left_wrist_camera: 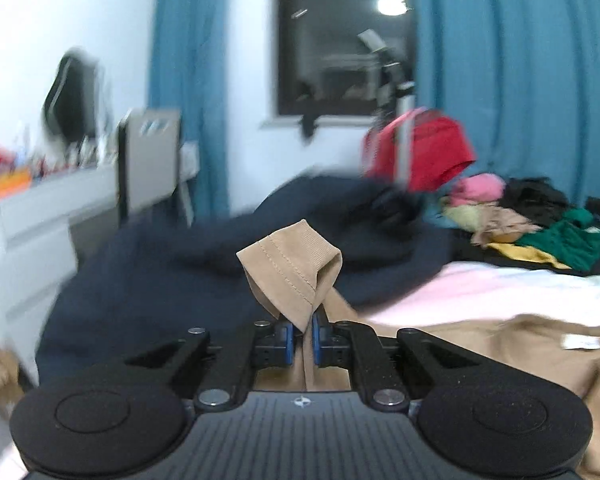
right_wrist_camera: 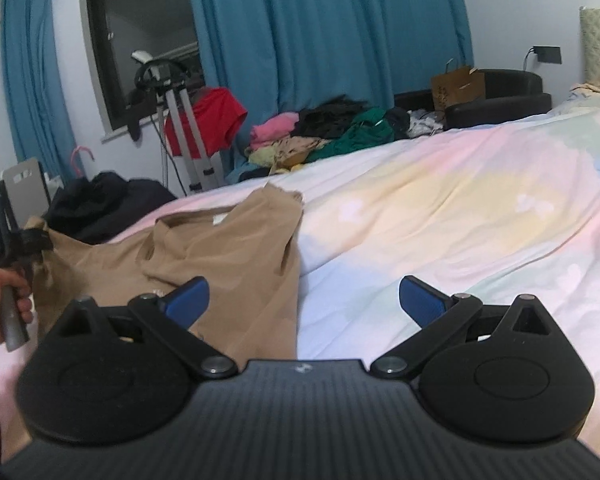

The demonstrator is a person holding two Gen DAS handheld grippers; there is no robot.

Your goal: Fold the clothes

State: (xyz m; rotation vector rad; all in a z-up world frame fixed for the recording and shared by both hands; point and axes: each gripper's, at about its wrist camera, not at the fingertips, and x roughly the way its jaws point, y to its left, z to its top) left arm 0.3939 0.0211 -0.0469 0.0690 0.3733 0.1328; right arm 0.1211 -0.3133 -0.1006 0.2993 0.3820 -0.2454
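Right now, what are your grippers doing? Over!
Left gripper shut on tan shirt sleeve. Right gripper open over the bed. Nothing in the way.

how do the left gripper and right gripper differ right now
The left gripper is shut on a hemmed edge of the tan shirt, with cloth pinched between its blue pads; the right gripper is wide open and holds nothing. The left gripper lifts that edge off the bed, while the right gripper hovers over the shirt's other side. Both are the same black design with blue pads.
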